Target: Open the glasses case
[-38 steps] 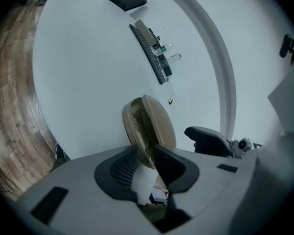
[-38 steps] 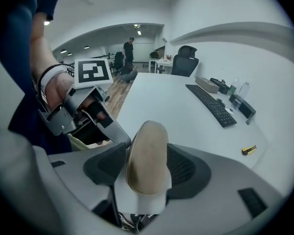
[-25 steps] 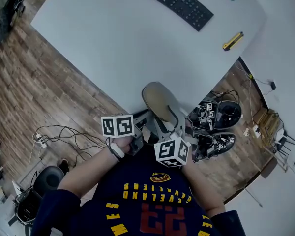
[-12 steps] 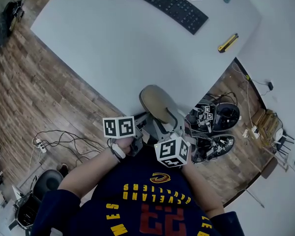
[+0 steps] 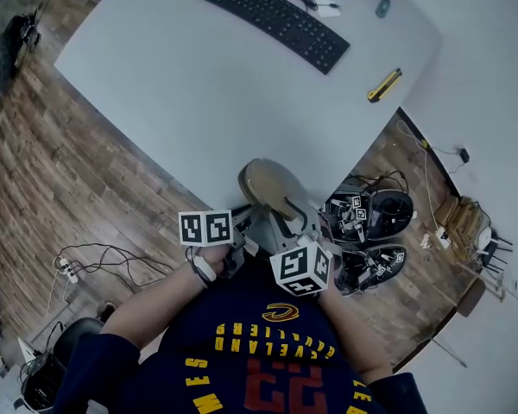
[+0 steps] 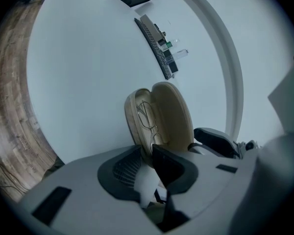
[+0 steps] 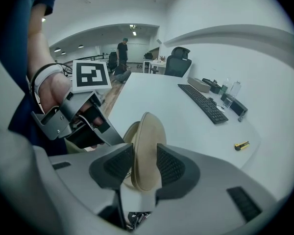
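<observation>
The tan glasses case stands partly open at the near edge of the white table. In the left gripper view its two shells gape and wire-framed glasses lie inside. My left gripper is shut on the rim of the lower shell; in the head view it sits left of the case. The raised lid fills the gap of my right gripper, whose jaws have just been closing and whose pads sit against both its faces. The right gripper comes at the case from its near right.
A black keyboard lies far back on the table and a yellow utility knife near its right edge. Cables and marker-tagged gear crowd the wooden floor to the right. An office chair and a distant person stand beyond.
The head view has tipped, so the keyboard and knife sit lower in the picture. The case and both grippers keep their place at the table's near edge.
</observation>
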